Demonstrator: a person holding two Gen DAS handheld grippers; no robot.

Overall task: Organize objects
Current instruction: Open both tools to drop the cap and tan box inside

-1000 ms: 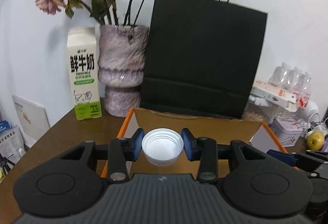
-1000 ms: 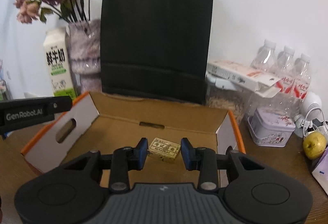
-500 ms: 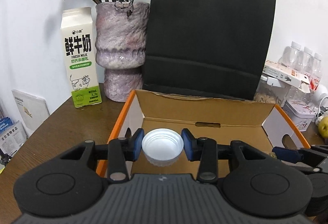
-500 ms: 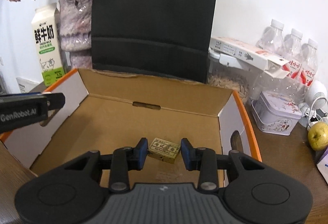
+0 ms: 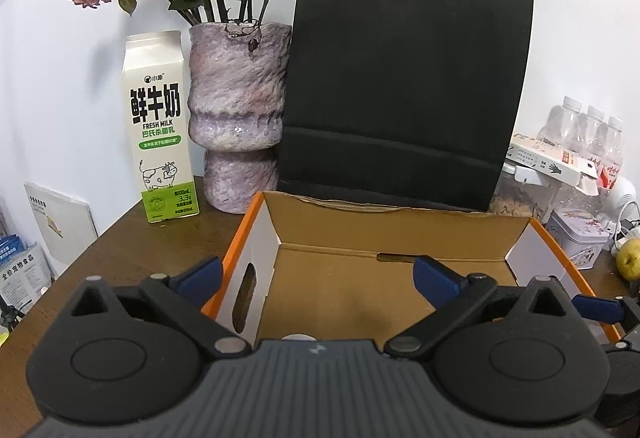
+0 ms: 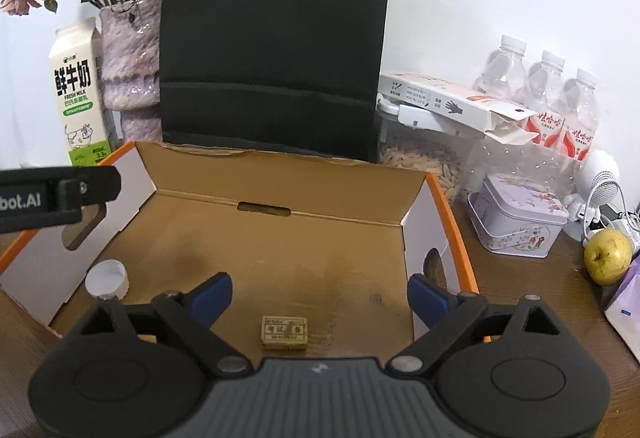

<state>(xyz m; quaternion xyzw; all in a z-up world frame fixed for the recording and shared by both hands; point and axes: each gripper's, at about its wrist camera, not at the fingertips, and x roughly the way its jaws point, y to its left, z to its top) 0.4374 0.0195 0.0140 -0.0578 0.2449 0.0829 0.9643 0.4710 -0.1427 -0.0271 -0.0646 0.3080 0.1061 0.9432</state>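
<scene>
An open cardboard box [image 6: 280, 157] with orange edges stands on the brown table; it also shows in the left wrist view [image 5: 400, 226]. A white bottle cap [image 6: 107, 278] lies on the box floor at its near left; in the left wrist view only its top edge [image 5: 298, 337] shows above the gripper body. A small yellowish block [image 6: 284, 332] lies on the box floor near the front. My left gripper [image 5: 316, 276] is open and empty above the box. My right gripper [image 6: 319, 296] is open and empty above the block.
Behind the box stand a black paper bag [image 5: 404, 93], a purple vase [image 5: 238, 109] with dried roses and a milk carton [image 5: 160, 125]. To the right are water bottles [image 6: 540, 93], a small tin [image 6: 516, 217], a grain jar [image 6: 420, 161] and a yellow apple [image 6: 607, 256].
Both grippers opened. The left let go of the white cap and the right let go of the block; both things now lie on the box floor.
</scene>
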